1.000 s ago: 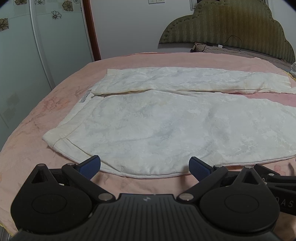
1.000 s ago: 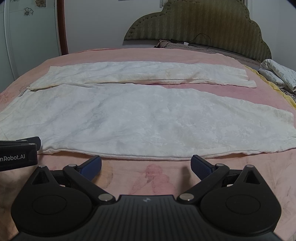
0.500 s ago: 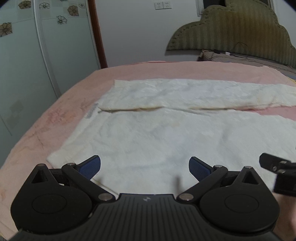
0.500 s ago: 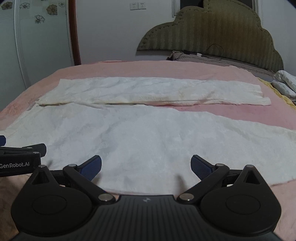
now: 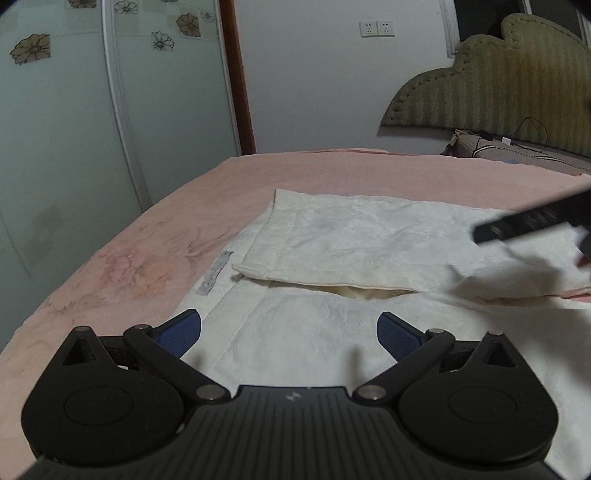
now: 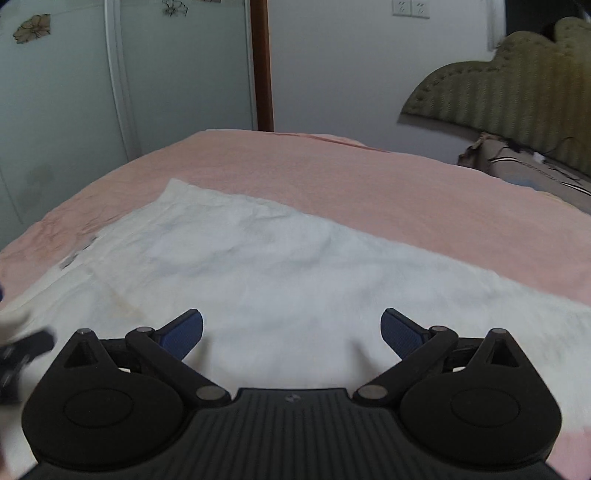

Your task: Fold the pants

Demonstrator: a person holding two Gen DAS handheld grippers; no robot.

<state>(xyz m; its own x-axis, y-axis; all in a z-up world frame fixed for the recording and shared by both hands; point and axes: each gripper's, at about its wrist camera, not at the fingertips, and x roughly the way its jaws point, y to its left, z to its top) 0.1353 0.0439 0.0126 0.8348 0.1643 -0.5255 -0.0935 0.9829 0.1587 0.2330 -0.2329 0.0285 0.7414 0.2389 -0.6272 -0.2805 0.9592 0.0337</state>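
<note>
Two grippers: both with jaws spread wide, nothing between the blue pads.
Left gripper (image 5: 289, 328): low over the waist end of the pants, pointing across the bed; its left pad (image 5: 180, 331) sits at the fabric's edge, its right pad (image 5: 398, 334) over the cloth.
Right gripper (image 6: 291, 330): over the white cloth further along, angled toward the far corner of the bed; in the left view its dark body crosses the right edge above the far leg, blurred.
Contact: cannot tell whether either gripper touches the fabric.
Pants (image 5: 332, 236): white, spread flat on the bed; one leg lies behind the other, with a small gap showing where they meet at the crotch.
Label (image 5: 214, 275): grey strip at the waistband, just left of the far leg's top corner.
Bed (image 5: 155, 251): pink sheet with a faint flower print, bare around the pants.
Headboard (image 5: 498, 92): olive, scalloped, at the right.
Pillow (image 6: 524, 166): striped, below the headboard, with a cable across it.
Wardrobe (image 5: 74, 122): pale doors with flower decals, left of the bed.
Sockets (image 5: 376, 28): two on the white wall.
</note>
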